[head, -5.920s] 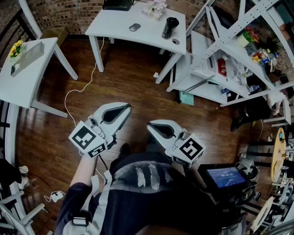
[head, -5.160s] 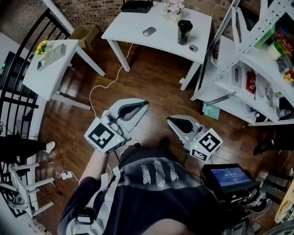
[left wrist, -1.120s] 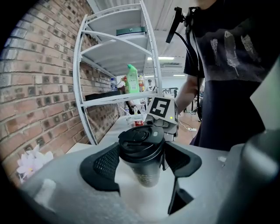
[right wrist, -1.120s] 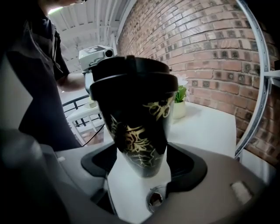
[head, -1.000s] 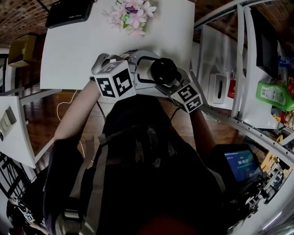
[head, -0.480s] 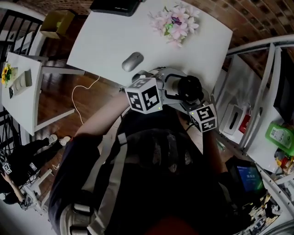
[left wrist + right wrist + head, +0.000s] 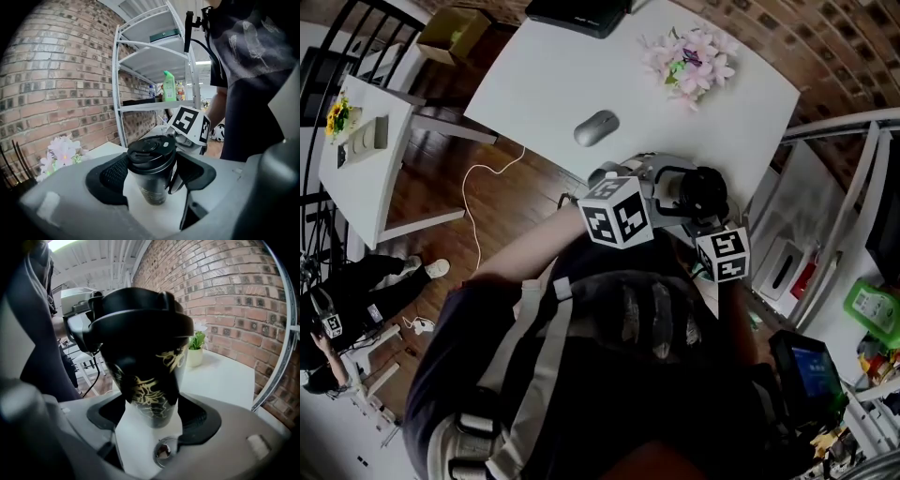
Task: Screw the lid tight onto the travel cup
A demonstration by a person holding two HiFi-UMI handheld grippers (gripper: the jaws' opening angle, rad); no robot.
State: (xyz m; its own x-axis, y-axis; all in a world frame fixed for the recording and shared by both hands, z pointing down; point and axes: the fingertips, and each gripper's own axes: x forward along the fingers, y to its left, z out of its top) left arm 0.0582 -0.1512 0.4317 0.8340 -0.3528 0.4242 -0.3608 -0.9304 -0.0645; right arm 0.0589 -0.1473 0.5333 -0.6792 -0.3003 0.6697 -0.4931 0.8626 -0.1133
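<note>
A black travel cup (image 7: 703, 190) with gold print stands near the front right edge of the white table (image 7: 544, 84), its black lid (image 7: 152, 153) on top. My left gripper (image 7: 151, 166) reaches in from the left at lid height. Its pads (image 7: 114, 174) press the lid's two sides, so it is shut on the lid. My right gripper (image 7: 152, 414) comes from the near side, lower down. Its pads (image 7: 199, 417) sit against the cup's body (image 7: 149, 390). In the head view only its marker cube (image 7: 724, 255) shows below the cup.
A grey mouse (image 7: 596, 127), pink flowers (image 7: 689, 61) and a black device (image 7: 578, 14) lie further back on the table. A small round metal piece (image 7: 161, 452) lies under the right gripper. White shelving (image 7: 830, 197) stands close on the right. A small side table (image 7: 366, 159) is at the left.
Seconds ago both grippers hung empty over the floor, far from the table. Over the last second they stay clamped round the cup, and the head view has swung so the table sits differently.
</note>
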